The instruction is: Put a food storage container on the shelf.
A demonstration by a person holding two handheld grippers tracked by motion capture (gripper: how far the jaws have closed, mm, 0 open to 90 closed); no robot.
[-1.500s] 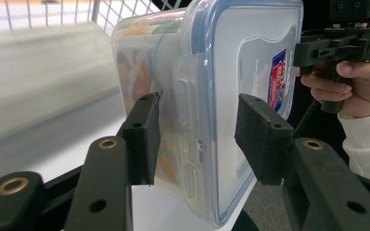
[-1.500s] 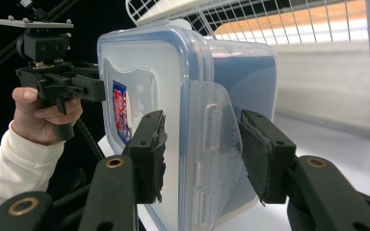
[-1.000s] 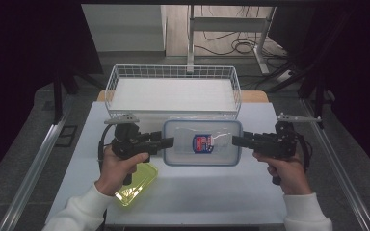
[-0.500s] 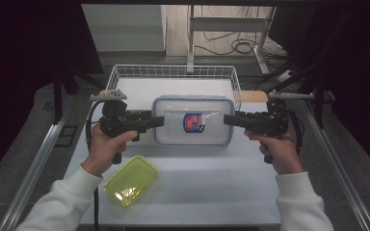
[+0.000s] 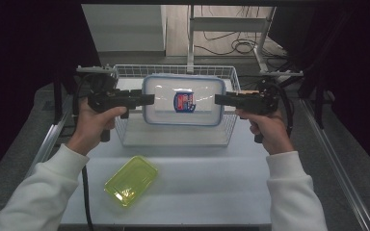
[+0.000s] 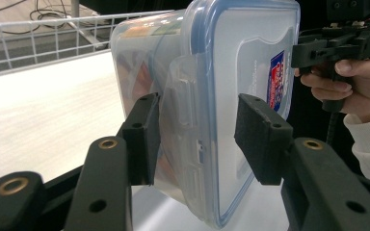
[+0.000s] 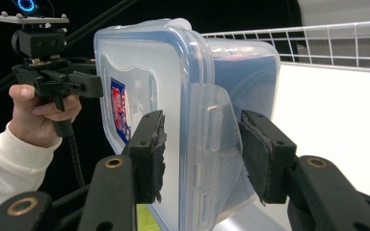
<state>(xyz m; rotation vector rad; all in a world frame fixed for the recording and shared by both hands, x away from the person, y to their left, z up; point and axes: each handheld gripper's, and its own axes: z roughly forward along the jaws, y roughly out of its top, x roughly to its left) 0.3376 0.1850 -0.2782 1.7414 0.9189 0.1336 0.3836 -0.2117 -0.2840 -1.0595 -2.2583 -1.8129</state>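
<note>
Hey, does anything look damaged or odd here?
Yes: a pad on the right gripper looks frayed and torn along its edge, against the clear lidded container. Nothing looks spilled.

Yellow-green lidded box (image 5: 130, 180) lies flat on white counter (image 5: 207, 183), near front-left. Cables (image 5: 231, 45) on floor beyond the counter.
</note>
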